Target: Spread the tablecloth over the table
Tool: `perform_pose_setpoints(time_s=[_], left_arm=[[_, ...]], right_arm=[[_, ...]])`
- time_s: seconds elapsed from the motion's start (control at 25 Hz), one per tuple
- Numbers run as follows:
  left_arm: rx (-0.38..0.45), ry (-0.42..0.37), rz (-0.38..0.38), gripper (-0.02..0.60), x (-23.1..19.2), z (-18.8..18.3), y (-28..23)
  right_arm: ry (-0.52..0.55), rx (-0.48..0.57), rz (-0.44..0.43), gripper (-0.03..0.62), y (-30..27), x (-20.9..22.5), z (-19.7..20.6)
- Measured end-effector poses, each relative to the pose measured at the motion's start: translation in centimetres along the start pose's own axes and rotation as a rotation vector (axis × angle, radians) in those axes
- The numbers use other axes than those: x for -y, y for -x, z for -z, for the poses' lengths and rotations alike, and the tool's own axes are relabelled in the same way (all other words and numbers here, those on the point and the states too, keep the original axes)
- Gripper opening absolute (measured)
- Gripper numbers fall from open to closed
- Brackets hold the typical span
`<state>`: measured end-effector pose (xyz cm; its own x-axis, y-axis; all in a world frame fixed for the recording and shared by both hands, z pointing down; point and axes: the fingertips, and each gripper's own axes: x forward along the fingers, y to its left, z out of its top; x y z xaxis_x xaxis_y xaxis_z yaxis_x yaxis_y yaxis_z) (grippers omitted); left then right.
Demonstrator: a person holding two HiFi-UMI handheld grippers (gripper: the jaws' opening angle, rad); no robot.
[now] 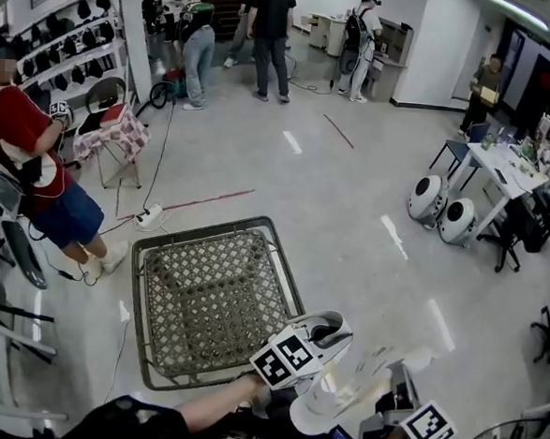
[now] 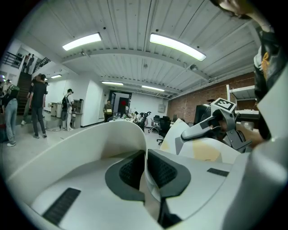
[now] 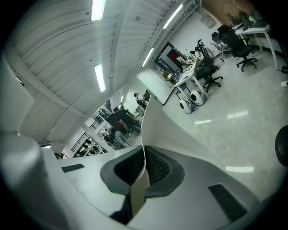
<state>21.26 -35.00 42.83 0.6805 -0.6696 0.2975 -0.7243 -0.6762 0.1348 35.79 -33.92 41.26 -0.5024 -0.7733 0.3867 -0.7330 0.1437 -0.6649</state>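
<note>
Both hand-held grippers are clamped shut on the tablecloth. In its own view the left hand-held gripper [image 2: 145, 155] has its dark ribbed pads pressed together on a thin edge of the tablecloth [image 2: 117, 134], which rises out of the jaws and curls over to the left as a pale sheet. The right hand-held gripper [image 3: 144, 155] shows the same in its view: pads together with a narrow strip of the cloth [image 3: 166, 126] pinched between them, the sheet standing up from the jaws and sweeping away to the right.

From the head view the left hand-held gripper [image 1: 328, 332] is at the bottom middle of the frame, just beside the bench's near right corner, and the right hand-held gripper [image 1: 401, 403] is lower and further right, over the floor. The tablecloth [image 1: 343, 392] hangs bunched between them, pale with faint markings, and none of it lies on the bench [image 1: 213, 299] yet. That bench has a dark frame and a bare woven lattice top.

Around it, a person in a red top [image 1: 18, 135] stands at the left, a power strip [image 1: 149, 217] lies on the floor beyond the bench, and two round white machines [image 1: 442, 205] sit near a desk [image 1: 504, 169] at the right.
</note>
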Motion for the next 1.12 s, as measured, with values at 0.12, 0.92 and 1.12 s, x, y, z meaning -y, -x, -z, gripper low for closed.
perform_pose_setpoints(time_s=[0.12,0.92,1.12], left_arm=[[0.016,0.024,-0.045,0.037,-3.8,-2.0,-2.5],[0.130,-0.206,-0.752,0.035,-33.2,-17.7,8.5],[-0.135,-0.346,-0.941,0.047,-35.8,-13.2,16.3]], right_arm=[[-0.017,0.003,-0.023,0.018,-3.4,0.5,-3.3],[-0.098,-0.246,-0.512,0.028,-22.8,-10.1,-7.7],[-0.043,-0.460,-0.525,0.028,-25.5,-12.3,0.1]])
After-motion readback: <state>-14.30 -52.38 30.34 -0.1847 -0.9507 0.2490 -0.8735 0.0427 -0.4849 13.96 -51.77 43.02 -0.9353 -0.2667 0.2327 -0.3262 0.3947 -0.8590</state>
